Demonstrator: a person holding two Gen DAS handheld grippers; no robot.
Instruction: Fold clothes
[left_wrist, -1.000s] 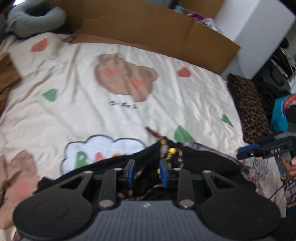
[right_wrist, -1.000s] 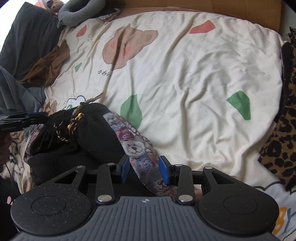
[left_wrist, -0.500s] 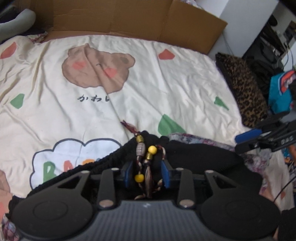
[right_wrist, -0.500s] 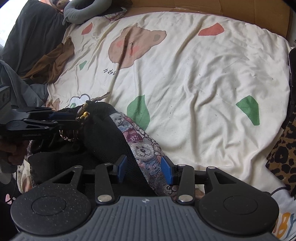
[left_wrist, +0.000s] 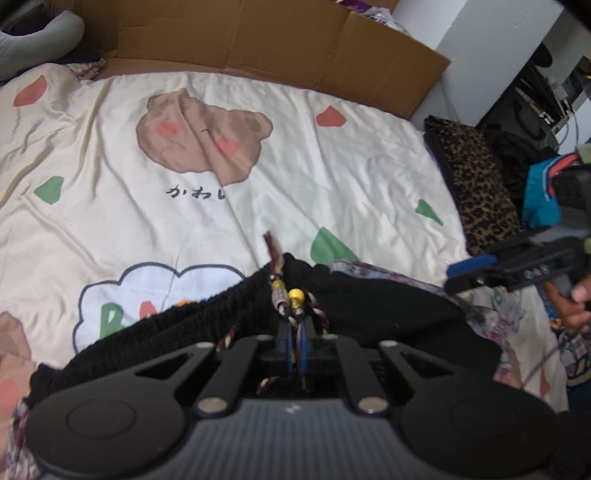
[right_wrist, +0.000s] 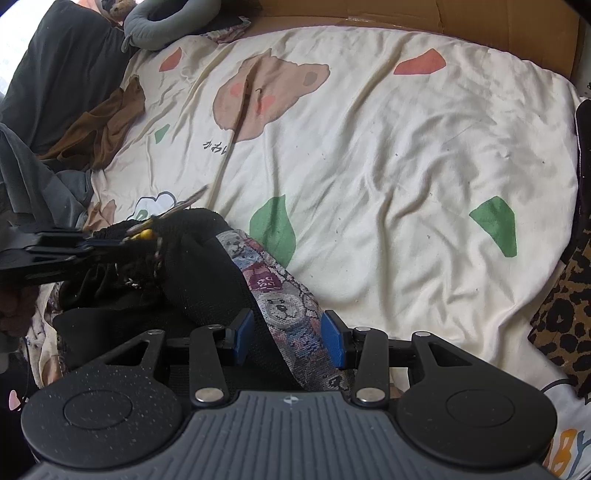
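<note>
The left gripper (left_wrist: 293, 341) is pinching its blue pads together on the braided drawstring with yellow and striped beads (left_wrist: 286, 301); its jaws have just been closing, and the cord is now sitting between them. Gripping there is probably a way of taking hold of the waist end of the black knitted garment (left_wrist: 369, 310), so it can be lifted or pulled straight for folding. The right gripper (right_wrist: 287, 334) is standing partly parted, its blue pads (right_wrist: 242, 334) straddling the woven bear-patterned band (right_wrist: 280, 310) along the garment's edge; the pads are not visibly pressing on it, so this looks like lining up a second hold.

The garment is lying bunched near the front edge of the cream bedsheet printed with bear faces and green leaves (right_wrist: 388, 166), soft and thickly ribbed, with the band looking stiffer and flatter. A brown cardboard sheet (left_wrist: 258, 33) is standing behind the bed, and a leopard-print fabric (left_wrist: 476, 177) is lying beside it.
</note>
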